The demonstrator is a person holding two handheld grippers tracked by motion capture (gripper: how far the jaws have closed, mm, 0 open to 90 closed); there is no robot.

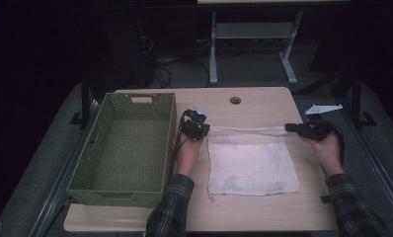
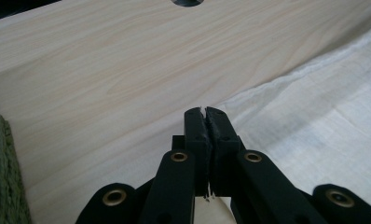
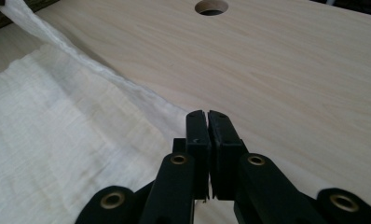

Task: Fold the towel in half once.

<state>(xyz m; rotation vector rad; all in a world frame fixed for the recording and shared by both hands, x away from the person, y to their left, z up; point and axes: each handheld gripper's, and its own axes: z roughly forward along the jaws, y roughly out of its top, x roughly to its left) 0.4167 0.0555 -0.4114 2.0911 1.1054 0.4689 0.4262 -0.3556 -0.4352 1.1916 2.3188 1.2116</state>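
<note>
Your left tongs [image 1: 208, 129] and right tongs [image 1: 288, 128], forearms level over the worktop [image 1: 263, 106], each clamp a far corner of the cloth [image 1: 251, 165].

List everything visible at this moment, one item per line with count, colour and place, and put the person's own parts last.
Cloth: one, white, flat on the table right of centre, its far edge lifted and stretched between the two grippers.
Basket: one, green woven, on the table's left side, nothing inside.
Table: one, light wood, with a round hole near the far edge.
Second table frame: one, pale grey legs, on the floor beyond.
Left gripper: one, black, shut on the cloth's far left corner.
Right gripper: one, black, shut on the cloth's far right corner.
Sleeves: two, dark plaid, at the near edge.
</note>
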